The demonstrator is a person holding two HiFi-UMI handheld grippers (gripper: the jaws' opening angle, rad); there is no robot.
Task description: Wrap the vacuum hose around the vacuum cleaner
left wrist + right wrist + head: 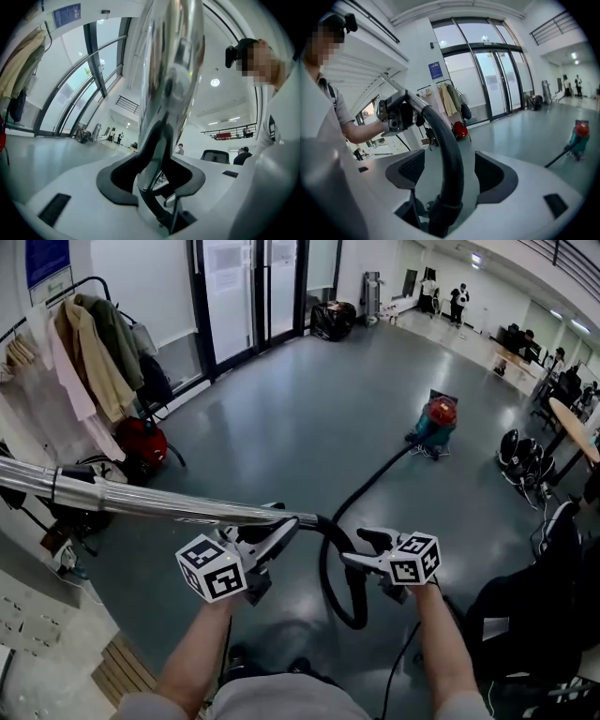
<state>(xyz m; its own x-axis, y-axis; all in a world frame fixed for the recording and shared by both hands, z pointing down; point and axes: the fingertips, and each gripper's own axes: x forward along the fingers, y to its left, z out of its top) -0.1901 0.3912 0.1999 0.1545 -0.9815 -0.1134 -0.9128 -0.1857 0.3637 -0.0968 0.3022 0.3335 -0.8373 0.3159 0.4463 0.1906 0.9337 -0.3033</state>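
A teal vacuum cleaner [439, 420] with a red top stands on the grey floor ahead; in the right gripper view the vacuum cleaner [579, 136] is small at far right. Its black hose [330, 587] runs toward me, loops low and joins a shiny metal wand [141, 502]. My left gripper [281, 532] is shut on the wand [173, 56] near the hose joint and holds it about level, pointing left. My right gripper [367, 549] is open. The hose [447, 154] passes between its jaws with a gap on each side.
A coat rack [84, 352] with jackets and a red bag [141, 442] stand at left, below the wand. Glass doors [248, 296] and black bags [333, 320] are at the back. A table [572, 423], helmets [525, 460] and dark gear [534, 615] line the right. People stand far off [459, 301].
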